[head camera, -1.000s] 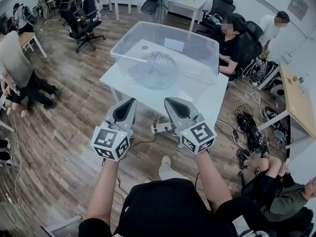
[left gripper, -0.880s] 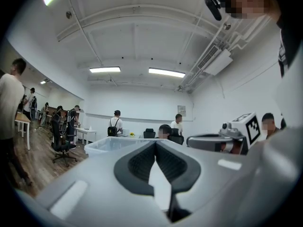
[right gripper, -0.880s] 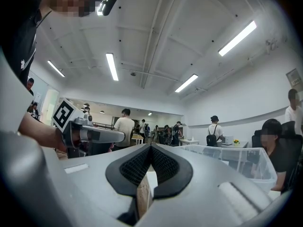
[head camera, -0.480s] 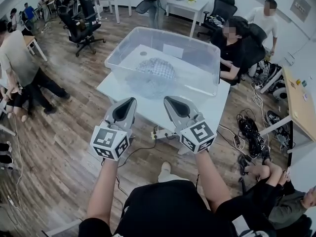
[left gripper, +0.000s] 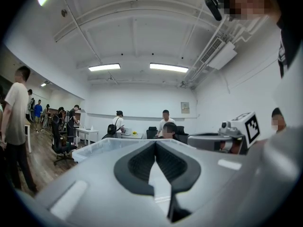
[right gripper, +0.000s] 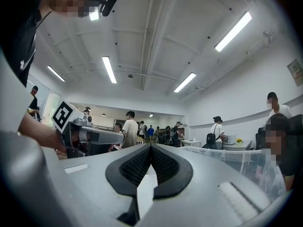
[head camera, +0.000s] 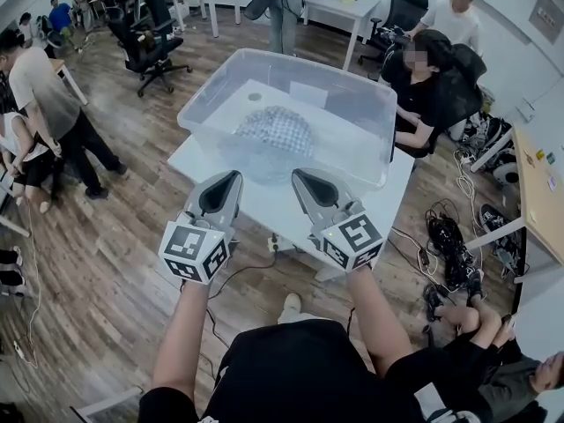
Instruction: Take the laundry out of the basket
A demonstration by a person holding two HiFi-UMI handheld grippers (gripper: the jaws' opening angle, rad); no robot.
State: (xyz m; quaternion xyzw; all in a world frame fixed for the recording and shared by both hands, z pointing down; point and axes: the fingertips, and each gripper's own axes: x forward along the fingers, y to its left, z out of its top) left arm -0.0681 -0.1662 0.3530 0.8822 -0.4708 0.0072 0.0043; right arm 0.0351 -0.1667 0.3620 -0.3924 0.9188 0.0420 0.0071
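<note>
A clear plastic basket [head camera: 374, 152] stands on a white table [head camera: 264, 205], holding a heap of checked laundry [head camera: 275, 130]. In the head view my left gripper [head camera: 231, 177] and right gripper [head camera: 301, 177] hover side by side above the table's near edge, short of the basket. Both are shut, with nothing between the jaws. The left gripper view has its own jaws [left gripper: 155, 144] closed tip to tip, with the basket's rim [left gripper: 99, 148] beyond. The right gripper view has its jaws [right gripper: 150, 147] closed too, and the basket's rim [right gripper: 222, 154] shows to the right.
A seated person [head camera: 423, 86] is at the table's far right corner. Office chairs [head camera: 145, 47], more tables [head camera: 339, 7] and standing people [head camera: 53, 104] ring the room. Cables [head camera: 449, 245] lie on the wooden floor at the right.
The table and basket have come a little closer in the head view. Both grippers stay shut and side by side. People in the background have shifted.
</note>
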